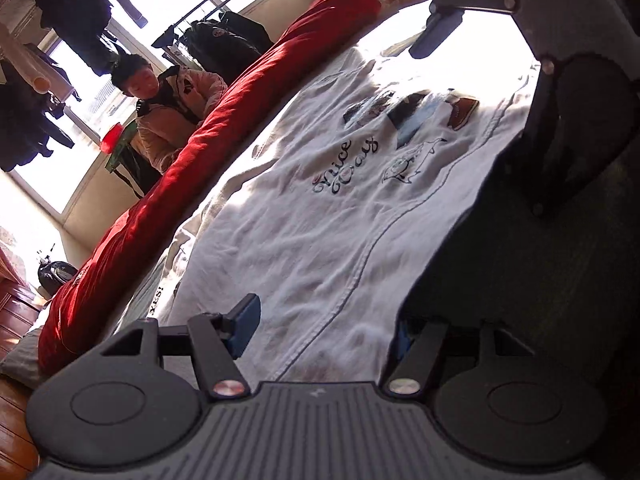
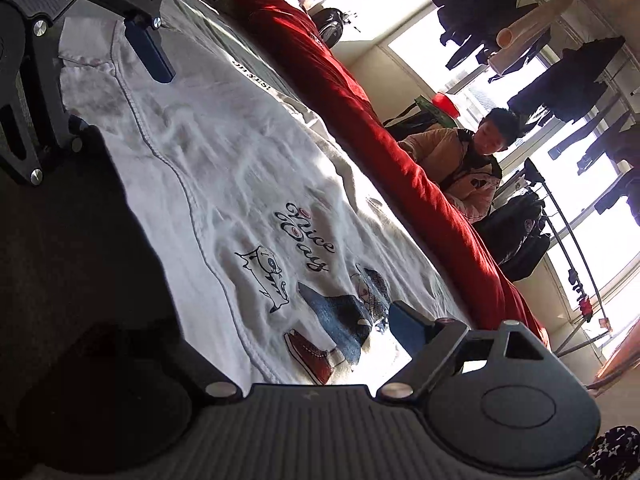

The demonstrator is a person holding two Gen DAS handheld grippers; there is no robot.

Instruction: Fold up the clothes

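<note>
Harsh sunlight pours through tall windows (image 1: 80, 92), where dark clothes (image 1: 68, 16) hang from a rail. A long red quilt (image 1: 224, 128) edges the bed; a seated person (image 2: 468, 168) waits beyond it, beside wooden drawers (image 1: 16, 312).

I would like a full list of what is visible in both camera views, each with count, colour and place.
T-shirt: one, white with a "Nice Day" print, spread flat on the bed.
Quilt: one, red, rolled along the far edge of the bed.
Seated person: one, in a light jacket, behind the quilt.
Hanging clothes: several, dark, on lines by the windows.
Backpack: one, black, beside the person.
Container: one, red, near the window.
Dark garment: one, black, beside the T-shirt.
Left tool: one, black with blue pads, open over the T-shirt's hem.
Right tool: one, same colours, open over the print end.
</note>
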